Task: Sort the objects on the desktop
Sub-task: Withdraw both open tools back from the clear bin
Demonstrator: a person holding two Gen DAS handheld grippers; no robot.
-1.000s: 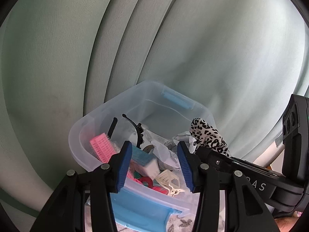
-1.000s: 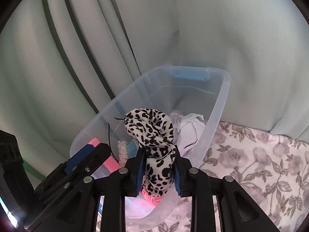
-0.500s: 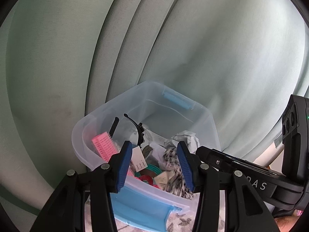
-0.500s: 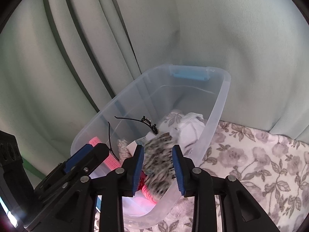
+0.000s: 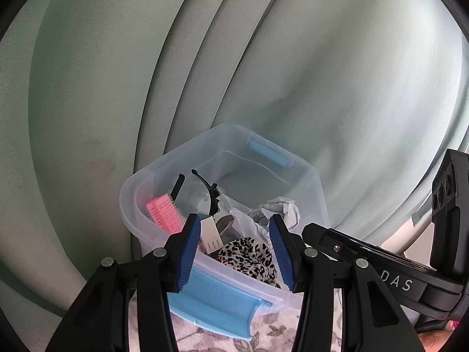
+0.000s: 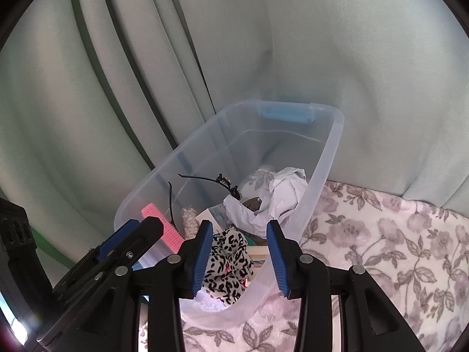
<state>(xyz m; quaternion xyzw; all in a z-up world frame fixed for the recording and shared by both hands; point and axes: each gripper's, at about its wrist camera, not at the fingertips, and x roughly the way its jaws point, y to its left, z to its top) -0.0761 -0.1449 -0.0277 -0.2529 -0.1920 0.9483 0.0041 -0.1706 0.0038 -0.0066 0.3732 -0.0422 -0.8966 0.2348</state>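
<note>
The right tool point(image 6: 239, 256) hangs over the near end of a clear plastic storage bin point(image 6: 328, 158), its blue-padded fingers point(image 6: 202, 252) spread apart and gripping nothing. Just beyond and below them, a leopard-print scrunchie point(image 6: 227, 259) lies loose inside the bin at its near end, on top of the other contents. The left tool point(image 5: 234, 252) hovers close beside it on the bin's left side, its fingers also parted and empty; from its camera the scrunchie point(image 5: 249, 253) shows between the pads, down in the bin. Further in lie a pink brush point(image 6: 162, 226), a white tagged box point(image 5: 209, 230), a black headband point(image 6: 211, 183) arching upward, and crumpled white paper point(image 6: 281, 193) toward the right wall. The bin has blue latch handles point(image 6: 285, 114) at its ends and stands on a floral-patterned cloth point(image 6: 395, 243) covering the bench. Behind everything hangs a pale green curtain point(image 6: 293, 29) in folds.
</note>
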